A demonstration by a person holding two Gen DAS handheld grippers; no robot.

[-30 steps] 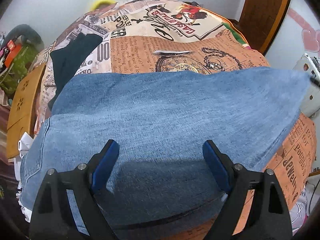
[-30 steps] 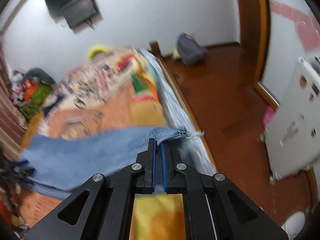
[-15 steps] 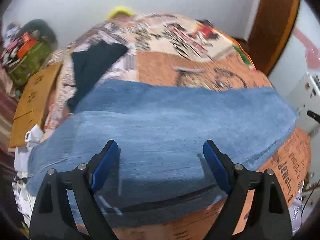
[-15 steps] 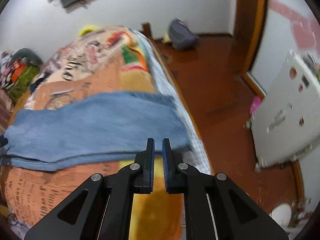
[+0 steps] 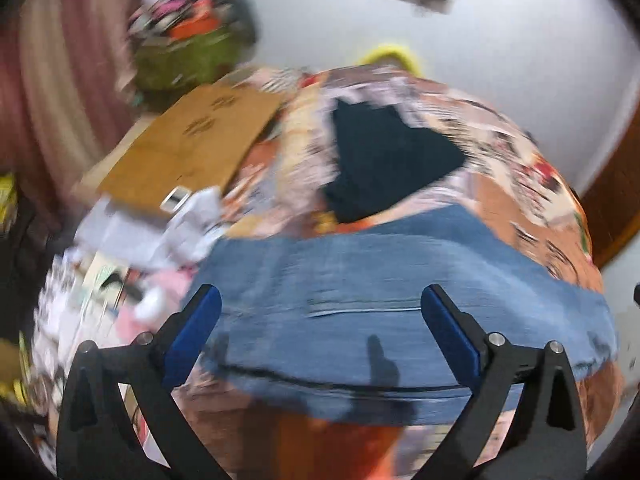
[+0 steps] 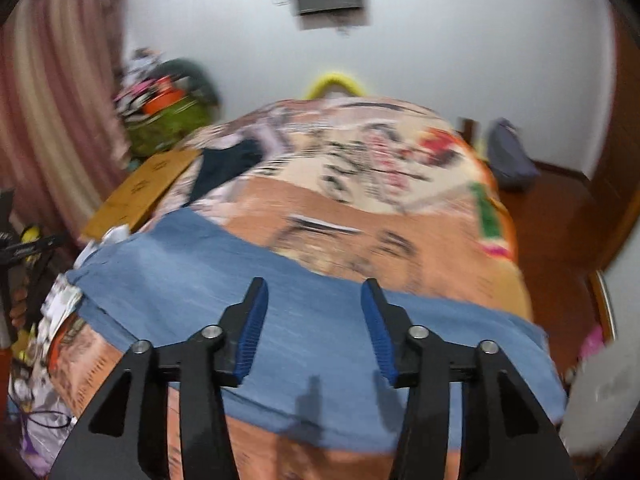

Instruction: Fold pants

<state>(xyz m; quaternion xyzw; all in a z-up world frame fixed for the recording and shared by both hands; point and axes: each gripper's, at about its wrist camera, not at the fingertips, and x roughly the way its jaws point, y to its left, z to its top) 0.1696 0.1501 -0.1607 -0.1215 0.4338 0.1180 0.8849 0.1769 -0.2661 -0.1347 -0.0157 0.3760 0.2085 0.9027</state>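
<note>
The pants (image 6: 304, 320), a pair of blue jeans, lay flat across the near part of the bed (image 6: 400, 216), on its printed cover, stretched from left to right with the long near edge close to the near side of the bed. They appeared to be doubled lengthwise already, one leg over the other, although motion blur in both views left the layers uncertain. The left gripper (image 5: 320, 332) hung over the left portion of the jeans with its fingers (image 5: 196, 320) spread wide, having just opened further, with nothing between them. The right gripper (image 6: 314, 328) hung over the middle of the jeans; its fingers (image 6: 252, 328) had just been opening from a pressed-together position and stood partly apart, with no cloth between them. Neither gripper touched the denim. The step in hand was judged to be the release and reposition between folds: the lengthwise fold lay set down, and the crosswise fold was not yet begun. The next move would call for each gripper to descend to one end of the jeans, pinch both layers at the near and far corners, and carry that end over toward the other end. A dark garment (image 5: 384, 160) lay farther back on the bed, well apart from the jeans, and a cardboard sheet (image 5: 188, 148) sat at the far left.
</note>
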